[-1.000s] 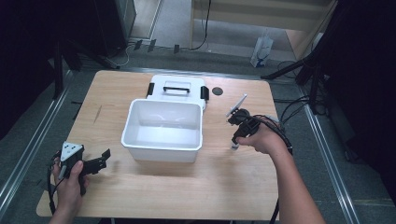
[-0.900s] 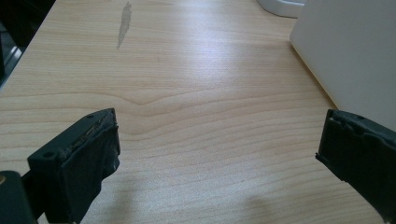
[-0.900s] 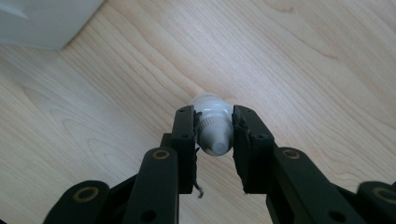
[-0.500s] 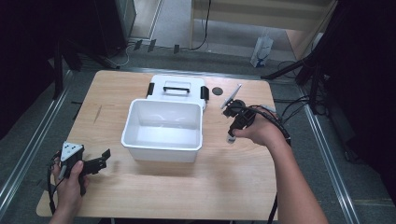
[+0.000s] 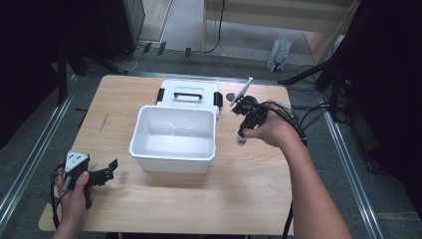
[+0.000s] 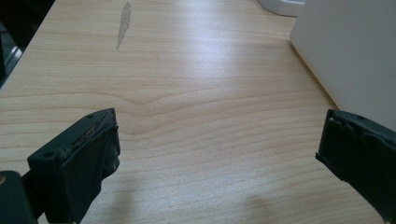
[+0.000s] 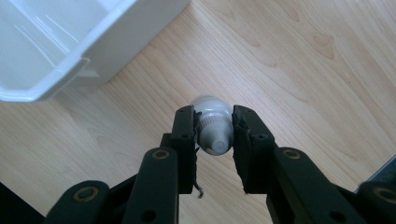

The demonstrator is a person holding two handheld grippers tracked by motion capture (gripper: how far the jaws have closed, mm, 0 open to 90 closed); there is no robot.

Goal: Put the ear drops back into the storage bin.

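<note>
From the high view, the right gripper (image 5: 242, 130) hangs just beside the right wall of the open white bin (image 5: 173, 158), with a small white bottle (image 5: 241, 141) poking down from it above the wooden surface (image 5: 249, 199). The bin's lid (image 5: 188, 92), with its black latches, lies behind the bin. The left gripper (image 5: 107, 171) rests low near the front left corner of the surface, well apart from the bin. In the left gripper view, its fingers (image 6: 84, 158) stand wide with nothing between them but bare wood, and the bin's white wall (image 6: 350, 56) rises at the right; this closeness to the bin wall is less plain from above. The right gripper view gives what the high view cannot: the fingers (image 7: 184, 140) are clamped on the bottle (image 7: 212, 128) around its ribbed neck, the rounded body pointing down toward the wood, and the bin's rim (image 7: 60, 79) sits off to the upper left. Judging by this, the pick-up is done and the bottle is lifted; carrying it over the rim and letting go inside the bin appears left to do.
</note>
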